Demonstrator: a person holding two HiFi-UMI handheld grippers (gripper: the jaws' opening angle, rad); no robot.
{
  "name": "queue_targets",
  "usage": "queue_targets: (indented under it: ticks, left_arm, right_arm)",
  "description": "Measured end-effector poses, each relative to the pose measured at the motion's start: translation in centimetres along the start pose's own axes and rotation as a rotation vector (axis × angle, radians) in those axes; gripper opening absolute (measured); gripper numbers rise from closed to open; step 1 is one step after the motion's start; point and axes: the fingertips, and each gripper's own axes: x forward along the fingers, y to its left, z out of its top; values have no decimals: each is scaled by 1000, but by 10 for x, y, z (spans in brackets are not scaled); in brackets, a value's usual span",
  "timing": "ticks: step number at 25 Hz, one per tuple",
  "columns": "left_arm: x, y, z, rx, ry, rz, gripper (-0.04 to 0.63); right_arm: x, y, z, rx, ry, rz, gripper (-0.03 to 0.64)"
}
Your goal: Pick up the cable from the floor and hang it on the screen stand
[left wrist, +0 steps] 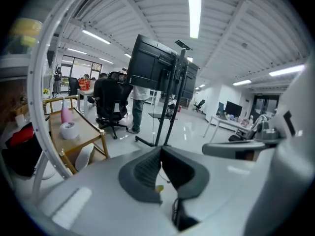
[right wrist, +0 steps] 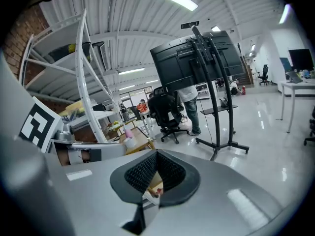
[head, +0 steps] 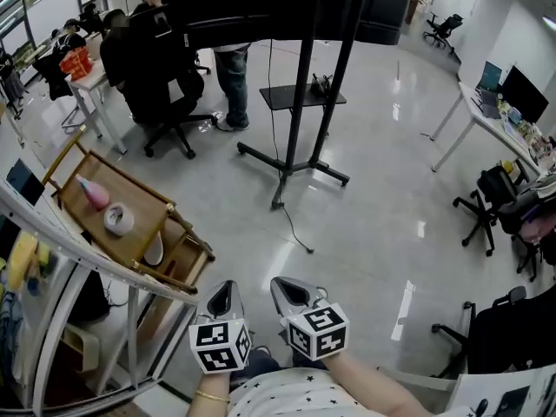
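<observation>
A thin dark cable (head: 295, 231) trails over the grey floor from the foot of the black screen stand (head: 300, 102), which carries a large dark screen (head: 261, 3). Both grippers are held low near the person's body, well short of the cable. My left gripper (head: 224, 299) has its jaws together with nothing between them, and so does my right gripper (head: 292, 292). The left gripper view shows the closed left gripper (left wrist: 160, 150) facing the stand (left wrist: 165, 117). The right gripper view shows the closed right gripper (right wrist: 156, 154) with the stand (right wrist: 216, 112) ahead to the right.
A wooden cart (head: 165, 202) with a pink bottle and a tape roll stands at the left, beside a white metal rack (head: 52, 233). A seated person's office chair (head: 161, 76) and a standing person (head: 233, 85) are behind the stand. Desks (head: 486, 111) and chairs (head: 486, 207) line the right.
</observation>
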Motion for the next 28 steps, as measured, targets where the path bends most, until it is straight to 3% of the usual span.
queue_targets:
  ticks: [16, 22, 28]
  left_arm:
    - [205, -119, 89, -39, -8, 65, 8]
    - [266, -151, 104, -67, -17, 77, 8]
    - [318, -155, 100, -63, 21, 78, 8]
  right_arm:
    - [50, -231, 114, -55, 38, 71, -2]
    - [62, -299, 124, -30, 61, 78, -2]
    - [100, -347, 103, 22, 175, 93, -2]
